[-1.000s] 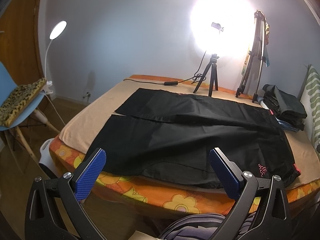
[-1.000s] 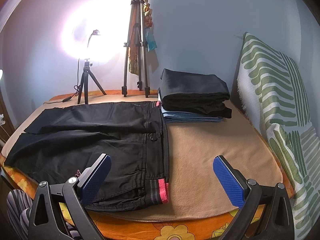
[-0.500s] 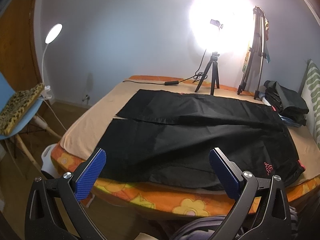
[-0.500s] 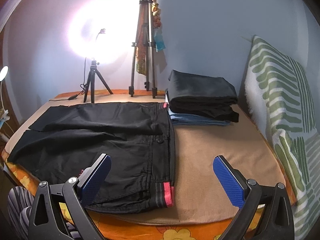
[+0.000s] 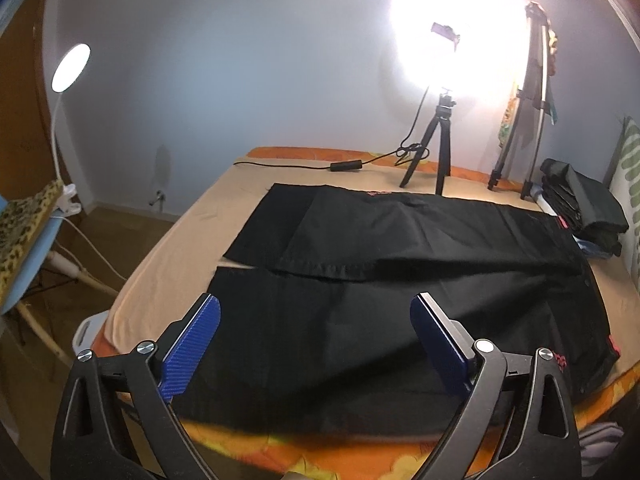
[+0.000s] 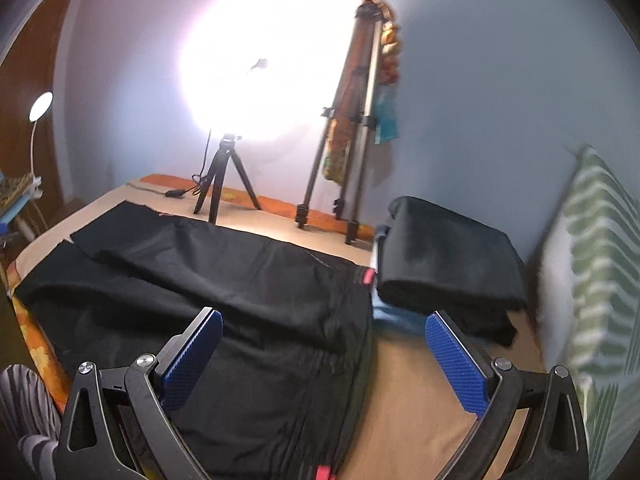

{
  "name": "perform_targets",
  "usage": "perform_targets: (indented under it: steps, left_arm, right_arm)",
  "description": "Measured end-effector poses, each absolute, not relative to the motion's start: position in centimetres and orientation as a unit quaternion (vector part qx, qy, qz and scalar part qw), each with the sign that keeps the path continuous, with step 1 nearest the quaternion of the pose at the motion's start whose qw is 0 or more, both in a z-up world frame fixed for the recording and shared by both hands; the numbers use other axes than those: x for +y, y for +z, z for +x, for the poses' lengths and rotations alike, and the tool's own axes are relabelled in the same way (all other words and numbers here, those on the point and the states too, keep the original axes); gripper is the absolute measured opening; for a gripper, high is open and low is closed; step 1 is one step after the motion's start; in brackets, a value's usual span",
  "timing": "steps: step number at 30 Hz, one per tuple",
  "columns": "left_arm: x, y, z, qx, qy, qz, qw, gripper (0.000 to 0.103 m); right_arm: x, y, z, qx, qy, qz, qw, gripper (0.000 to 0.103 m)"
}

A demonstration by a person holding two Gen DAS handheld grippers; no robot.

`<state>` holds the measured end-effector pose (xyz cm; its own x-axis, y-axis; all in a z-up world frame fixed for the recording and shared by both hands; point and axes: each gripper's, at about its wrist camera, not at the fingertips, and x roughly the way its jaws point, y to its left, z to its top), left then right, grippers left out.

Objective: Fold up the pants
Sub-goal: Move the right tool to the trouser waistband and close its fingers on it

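Note:
Black pants point(image 5: 400, 280) lie spread flat on the tan blanket point(image 5: 180, 248) of the bed, legs to the left, waistband with red trim to the right. My left gripper point(image 5: 316, 332) is open and empty, hovering above the near leg close to its hem. In the right wrist view the pants point(image 6: 240, 300) fill the lower left. My right gripper point(image 6: 322, 344) is open and empty, above the waistband end, its left finger over the cloth and its right finger over bare blanket point(image 6: 400, 400).
A stack of folded dark clothes point(image 6: 448, 268) sits at the far right of the bed. A small tripod with a bright lamp point(image 5: 440, 152) and a tall tripod point(image 5: 532, 112) stand at the back edge. A striped green pillow point(image 6: 600, 280) is on the right. A blue chair point(image 5: 24, 248) stands left.
Both grippers have moved forward over the bed and closer to the pants. The right gripper has also swung toward the waistband. Both stay open.

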<state>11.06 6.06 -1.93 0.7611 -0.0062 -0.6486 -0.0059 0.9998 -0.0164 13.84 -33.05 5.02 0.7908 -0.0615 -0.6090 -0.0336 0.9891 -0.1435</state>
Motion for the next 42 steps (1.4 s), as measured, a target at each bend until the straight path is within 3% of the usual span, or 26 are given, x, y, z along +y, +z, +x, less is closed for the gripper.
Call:
perform_targets:
  steps: [8, 18, 24, 31, 42]
  left_arm:
    - [7.0, -2.3, 17.6, 0.373, -0.011, -0.013, 0.928, 0.088]
    - [5.9, -4.3, 24.9, 0.405, -0.03, -0.004, 0.914, 0.085]
    - [5.6, -6.6, 28.8, 0.432, -0.033, -0.011, 0.901, 0.08]
    - [5.9, -9.7, 32.1, 0.463, -0.033, -0.021, 0.885, 0.064]
    - [6.2, -12.2, 33.2, 0.476, -0.029, -0.016, 0.879, 0.055]
  right_arm:
    - [-33.5, 4.3, 22.2, 0.35, 0.077, -0.081, 0.93, 0.093]
    - [-30.9, -0.9, 34.5, 0.421, 0.173, -0.11, 0.884, 0.081]
    - [-28.7, -4.9, 40.4, 0.45, 0.216, -0.124, 0.858, 0.079]
    - [-26.2, -9.2, 46.0, 0.472, 0.257, -0.121, 0.835, 0.078]
    - [-24.7, -12.7, 48.8, 0.506, 0.294, -0.136, 0.8, 0.079]
